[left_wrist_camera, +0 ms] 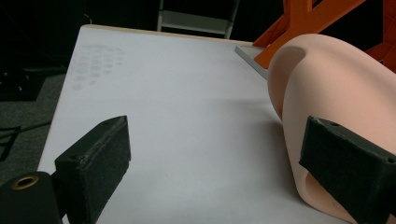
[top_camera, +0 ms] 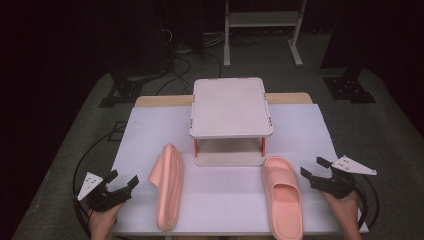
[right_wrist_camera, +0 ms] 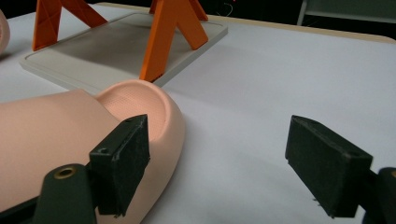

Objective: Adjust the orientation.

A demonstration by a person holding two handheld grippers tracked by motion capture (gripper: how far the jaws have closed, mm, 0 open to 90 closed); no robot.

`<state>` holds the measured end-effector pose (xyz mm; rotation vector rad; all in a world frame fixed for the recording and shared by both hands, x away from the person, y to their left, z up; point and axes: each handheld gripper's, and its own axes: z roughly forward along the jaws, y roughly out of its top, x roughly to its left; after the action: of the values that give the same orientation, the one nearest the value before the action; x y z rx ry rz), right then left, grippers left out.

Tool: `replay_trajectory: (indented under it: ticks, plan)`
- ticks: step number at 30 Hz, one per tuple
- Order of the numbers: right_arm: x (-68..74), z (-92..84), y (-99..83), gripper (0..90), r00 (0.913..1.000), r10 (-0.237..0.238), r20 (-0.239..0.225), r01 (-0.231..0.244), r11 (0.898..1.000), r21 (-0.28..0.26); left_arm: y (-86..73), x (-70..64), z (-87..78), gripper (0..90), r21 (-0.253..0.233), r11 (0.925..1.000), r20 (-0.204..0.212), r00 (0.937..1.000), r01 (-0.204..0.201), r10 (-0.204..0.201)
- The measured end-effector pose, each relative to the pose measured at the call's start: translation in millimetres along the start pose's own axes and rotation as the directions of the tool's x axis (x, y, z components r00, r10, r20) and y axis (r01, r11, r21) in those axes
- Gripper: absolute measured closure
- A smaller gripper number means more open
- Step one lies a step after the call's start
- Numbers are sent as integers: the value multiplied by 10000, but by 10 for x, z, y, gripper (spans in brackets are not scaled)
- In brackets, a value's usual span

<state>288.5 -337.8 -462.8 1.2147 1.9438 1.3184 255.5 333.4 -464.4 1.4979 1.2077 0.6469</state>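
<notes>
Low in the high view, the left gripper (top_camera: 121,186) gapes empty at lower left, near the slipper on its side (top_camera: 168,186); the right gripper (top_camera: 314,169), lower right, is likewise released, just beside the upright slipper (top_camera: 283,194). Both slippers lie before the rack (top_camera: 231,107) at centre.

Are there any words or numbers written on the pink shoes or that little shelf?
None can be read: the left slipper, the right slipper and the small rack bear no letters or numbers. The white tabletop has only a faint patch of dots, no writing.
</notes>
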Motion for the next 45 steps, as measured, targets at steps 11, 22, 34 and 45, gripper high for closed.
replay_trajectory:
  ticks: [11,22,34,45]
  plan:
    - [-21,12,-2,201,9997,201,152,-201,9998,37,-20,-13,-42,84,20,10000,124,9999,-72,72]
    - [8,-9,-2,203,9997,139,175,-140,9999,58,-54,-154,-34,84,398,9972,480,9970,-635,615]
    - [22,-3,-17,201,9999,153,19,-153,9999,64,-83,-256,22,84,908,9892,772,9911,-1149,1080]
    - [15,1,-27,201,9997,244,-92,-244,9997,39,-70,-288,136,95,1577,9796,956,9893,-1242,1101]
